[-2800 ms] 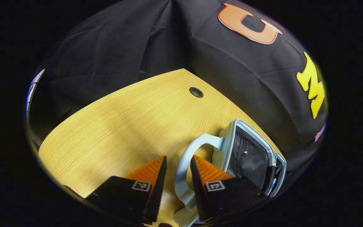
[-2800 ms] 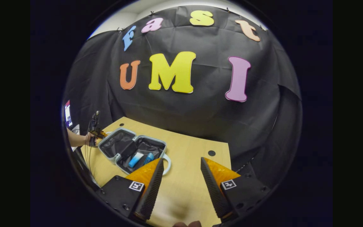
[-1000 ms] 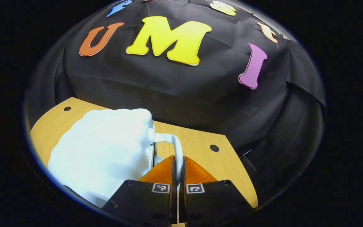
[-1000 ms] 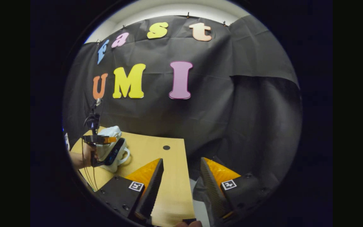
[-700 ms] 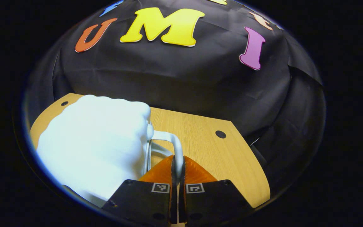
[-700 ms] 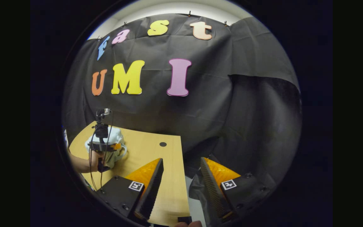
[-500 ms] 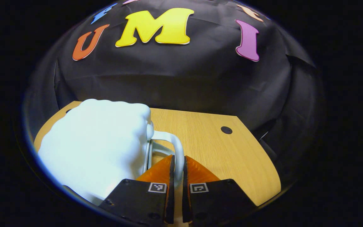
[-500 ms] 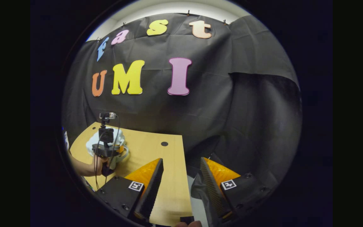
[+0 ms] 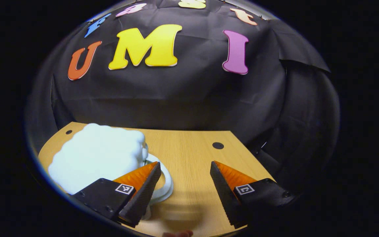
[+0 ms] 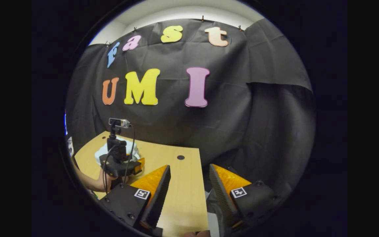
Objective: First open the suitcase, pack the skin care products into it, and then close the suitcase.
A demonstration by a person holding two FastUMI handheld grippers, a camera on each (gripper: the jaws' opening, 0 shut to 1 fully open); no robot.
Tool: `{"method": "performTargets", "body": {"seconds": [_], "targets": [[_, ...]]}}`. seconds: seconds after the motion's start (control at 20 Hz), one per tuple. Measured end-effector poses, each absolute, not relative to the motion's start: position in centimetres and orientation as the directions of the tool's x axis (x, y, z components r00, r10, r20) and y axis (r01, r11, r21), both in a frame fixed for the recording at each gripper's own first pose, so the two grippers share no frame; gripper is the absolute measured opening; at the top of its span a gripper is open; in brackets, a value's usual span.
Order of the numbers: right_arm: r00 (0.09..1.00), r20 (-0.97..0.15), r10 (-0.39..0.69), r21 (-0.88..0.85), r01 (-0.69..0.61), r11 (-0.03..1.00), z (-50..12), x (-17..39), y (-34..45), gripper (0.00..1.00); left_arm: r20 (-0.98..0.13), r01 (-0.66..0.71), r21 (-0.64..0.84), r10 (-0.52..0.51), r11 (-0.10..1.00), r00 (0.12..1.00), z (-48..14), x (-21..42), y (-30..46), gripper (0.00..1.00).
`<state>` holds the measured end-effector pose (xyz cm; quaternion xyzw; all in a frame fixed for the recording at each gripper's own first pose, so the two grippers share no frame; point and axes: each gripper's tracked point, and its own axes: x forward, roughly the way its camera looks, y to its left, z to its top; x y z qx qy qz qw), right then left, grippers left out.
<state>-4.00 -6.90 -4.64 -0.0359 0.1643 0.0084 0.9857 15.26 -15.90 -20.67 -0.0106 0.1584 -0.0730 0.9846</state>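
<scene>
On the wooden table (image 9: pixel 189 154), the closed suitcase (image 9: pixel 97 154) is seen at the left. Its handle (image 9: pixel 164 184) lies beside the left gripper (image 9: pixel 184 191), spread wide and empty. The right gripper (image 10: pixel 188 194) is likewise wide. If unlatched, the lid may spring open.

The left tongs (image 9: pixel 184 179) stand with fingers spread wide apart, nothing between them, held low and level. In the right gripper view they (image 10: pixel 139 165) appear far left, gripped from below by a bare hand (image 10: pixel 105 181). The right tongs (image 10: pixel 187 184) are likewise spread, holding nothing.
</scene>
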Motion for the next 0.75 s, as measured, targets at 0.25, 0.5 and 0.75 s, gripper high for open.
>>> {"method": "performTargets", "body": {"seconds": [0.25,0.5,0.75], "targets": [[0.986,-0.156,0.056,-0.030,-0.062,0.998,-0.4,-0.5,-1.4,0.72,-0.137,0.111,-0.037,-0.115,0.993,0.984,-9.1,10.4,-12.6,0.97],[0.987,-0.101,0.123,-0.005,-0.124,0.992,1.0,0.9,4.8,0.75,-0.005,0.081,0.045,-0.081,0.996,0.997,-2.0,7.3,-9.4,0.97],[0.993,-0.035,0.113,-0.067,-0.115,0.991,2.0,0.7,8.2,0.75,0.025,0.043,0.032,-0.044,0.999,0.999,0.1,5.4,-7.0,0.96]]}}
